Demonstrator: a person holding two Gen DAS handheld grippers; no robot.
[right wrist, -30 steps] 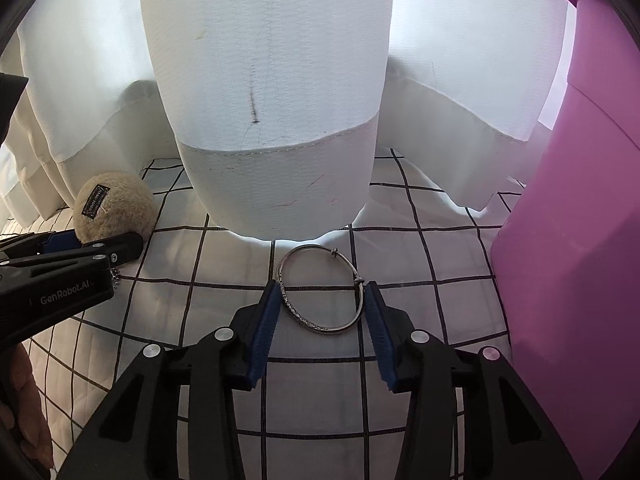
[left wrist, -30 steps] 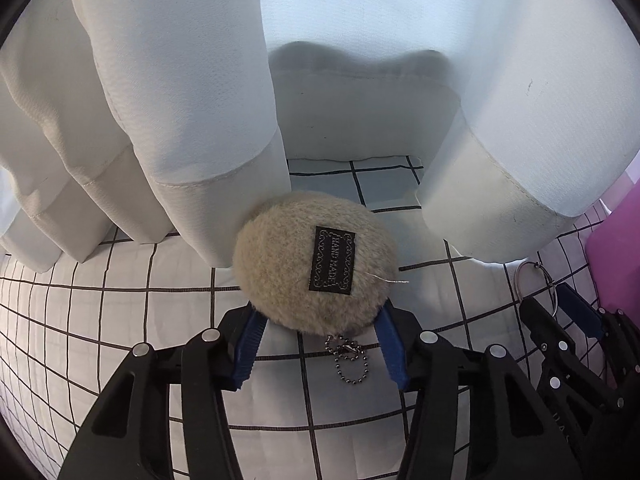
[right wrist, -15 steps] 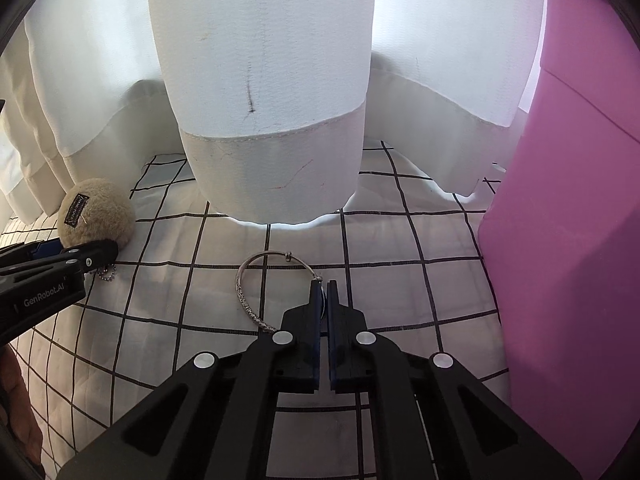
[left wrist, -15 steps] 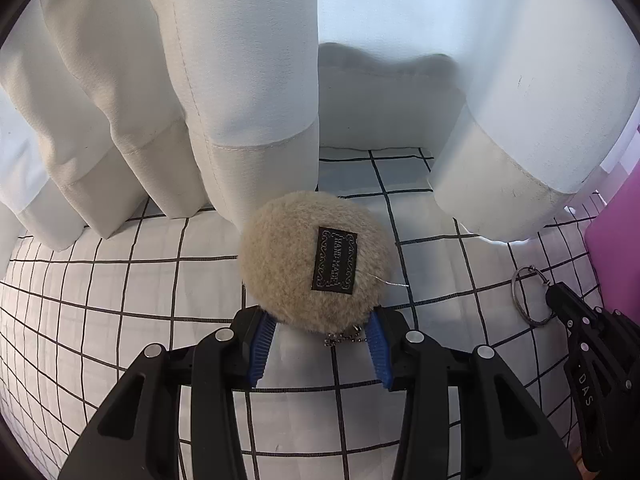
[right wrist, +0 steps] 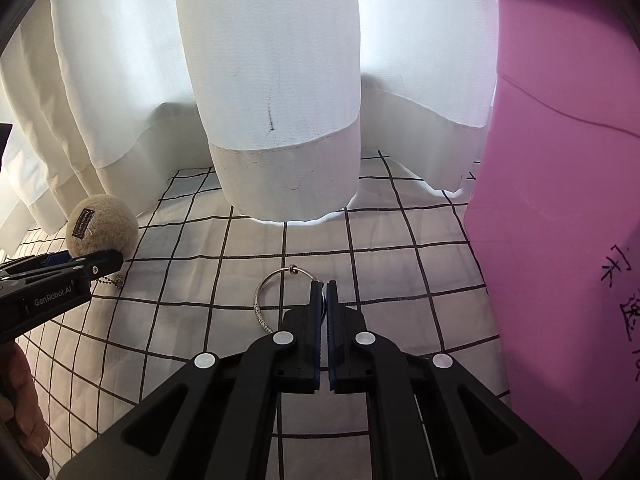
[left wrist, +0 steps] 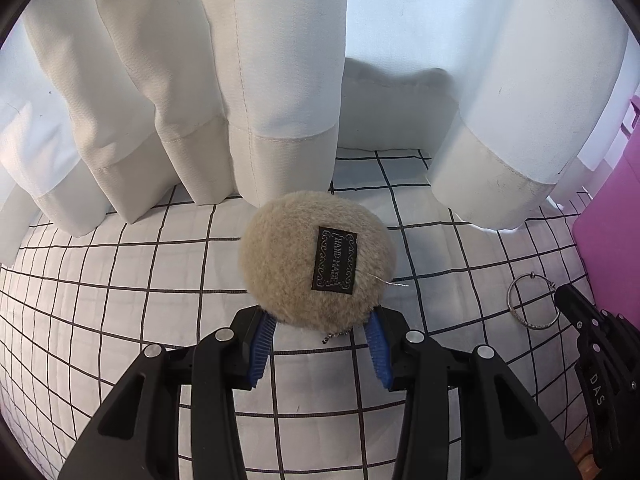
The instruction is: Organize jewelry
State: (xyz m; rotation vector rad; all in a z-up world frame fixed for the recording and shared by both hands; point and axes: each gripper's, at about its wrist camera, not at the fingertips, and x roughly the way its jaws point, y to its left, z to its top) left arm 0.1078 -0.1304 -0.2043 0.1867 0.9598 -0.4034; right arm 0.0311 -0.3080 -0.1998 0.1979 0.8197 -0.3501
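Silver bangle [right wrist: 280,296] lies on the checked cloth [right wrist: 380,232] beside the pink bin [right wrist: 560,200] — my right gripper [right wrist: 323,286] is clenched on its rim. My left gripper [left wrist: 320,320] straddles the plush pom-pom keychain [left wrist: 316,264], jaws spread — pads just touching its fur.

White curtains [left wrist: 280,80] hang over a grid-patterned cloth [left wrist: 120,300] beside a pink bin [right wrist: 560,200].
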